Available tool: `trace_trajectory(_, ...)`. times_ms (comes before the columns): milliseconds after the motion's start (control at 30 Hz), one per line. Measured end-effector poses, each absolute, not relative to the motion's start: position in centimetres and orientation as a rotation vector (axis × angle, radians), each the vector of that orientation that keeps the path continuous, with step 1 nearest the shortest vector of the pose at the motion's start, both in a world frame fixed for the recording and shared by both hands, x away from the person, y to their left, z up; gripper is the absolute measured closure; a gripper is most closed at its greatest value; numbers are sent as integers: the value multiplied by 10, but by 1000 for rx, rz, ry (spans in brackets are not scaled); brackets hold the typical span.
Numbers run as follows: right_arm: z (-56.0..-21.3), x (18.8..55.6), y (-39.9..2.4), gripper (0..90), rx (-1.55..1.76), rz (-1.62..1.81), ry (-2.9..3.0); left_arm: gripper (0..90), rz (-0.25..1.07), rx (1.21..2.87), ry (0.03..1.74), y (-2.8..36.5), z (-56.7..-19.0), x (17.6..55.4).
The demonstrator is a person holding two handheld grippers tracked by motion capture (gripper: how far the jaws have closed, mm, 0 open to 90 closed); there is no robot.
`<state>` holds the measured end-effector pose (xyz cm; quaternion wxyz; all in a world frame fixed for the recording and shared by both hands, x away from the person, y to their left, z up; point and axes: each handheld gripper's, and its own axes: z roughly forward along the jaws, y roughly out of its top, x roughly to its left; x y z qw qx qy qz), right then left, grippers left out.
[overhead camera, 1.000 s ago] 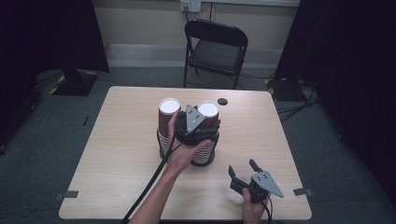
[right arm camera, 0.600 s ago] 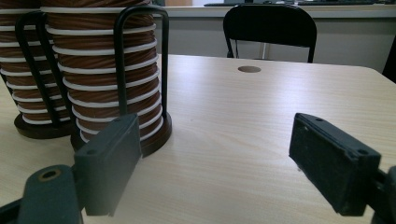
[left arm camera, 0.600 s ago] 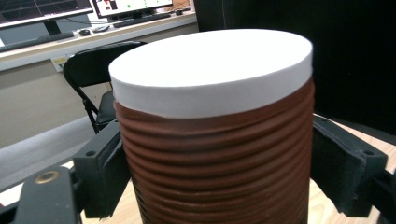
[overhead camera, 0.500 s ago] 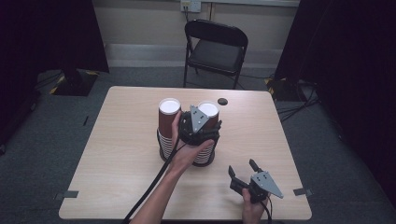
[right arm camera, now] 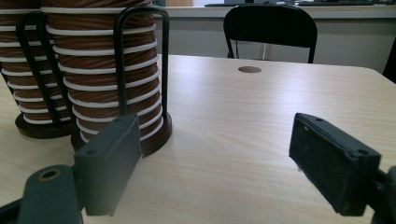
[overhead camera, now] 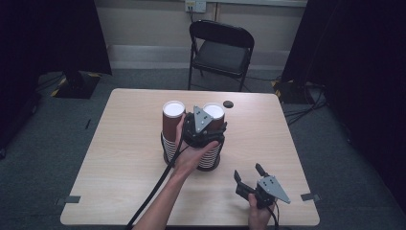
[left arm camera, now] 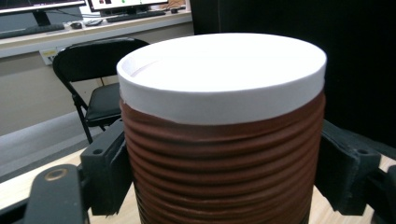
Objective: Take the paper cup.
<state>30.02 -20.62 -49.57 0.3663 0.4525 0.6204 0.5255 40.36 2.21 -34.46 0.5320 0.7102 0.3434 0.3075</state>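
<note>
Left gripper view: ribbed brown cup, white rim.

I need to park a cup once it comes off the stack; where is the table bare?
Bare wood lies left of the cup stacks, out to the table edge, and right of them, between the stacks and the right gripper. It is crowded mid-table, where the left gripper has been closing on the right-hand stack's top cup.

No legible text, label, brand, number or sign appears on any surface in the high view, the left gripper view or the right gripper view.
</note>
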Motion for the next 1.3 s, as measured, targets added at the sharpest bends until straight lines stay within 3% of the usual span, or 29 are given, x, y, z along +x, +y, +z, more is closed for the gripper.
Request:
trace_trajectory(867, -496, 300, -206, 160, 1163, 1351, 1596, 184, 723, 1591, 755, 34, -317, 398)
trace_trajectory(1300, -496, 300, -206, 157, 1160, 1351, 1596, 184, 645, 1527, 771, 48, -308, 399)
